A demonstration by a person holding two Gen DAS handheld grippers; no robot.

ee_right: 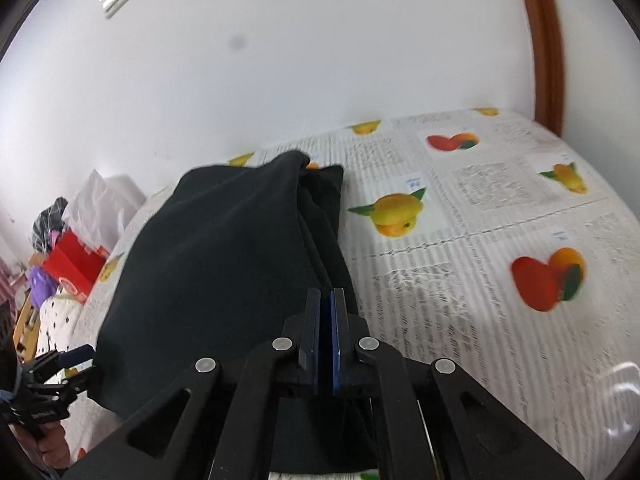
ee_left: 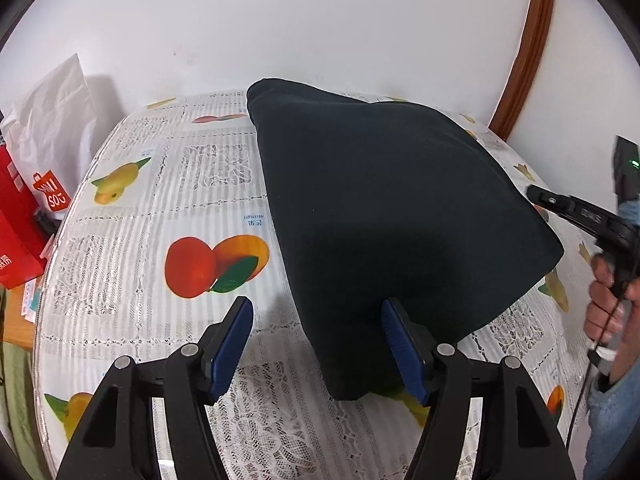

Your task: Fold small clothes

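Observation:
A black garment (ee_left: 384,208) lies on the fruit-print tablecloth (ee_left: 160,208), bunched and lifted along its right side. My left gripper (ee_left: 317,305) is open at the garment's near corner. One blue pad (ee_left: 400,340) rests against the cloth and the other pad (ee_left: 234,332) hangs over bare tablecloth. In the right wrist view my right gripper (ee_right: 326,294) is shut on the edge of the black garment (ee_right: 224,248), whose folds run up to the pads. From the left wrist view, the right gripper (ee_left: 534,192) meets the raised right edge. The left gripper (ee_right: 76,364) shows at the lower left.
A red bag (ee_left: 16,216) and a white plastic bag (ee_left: 52,120) stand off the table's left edge. A white wall runs behind the table, with a brown wooden frame (ee_left: 524,52) at the right. A person's hand (ee_left: 608,304) grips the right tool's handle.

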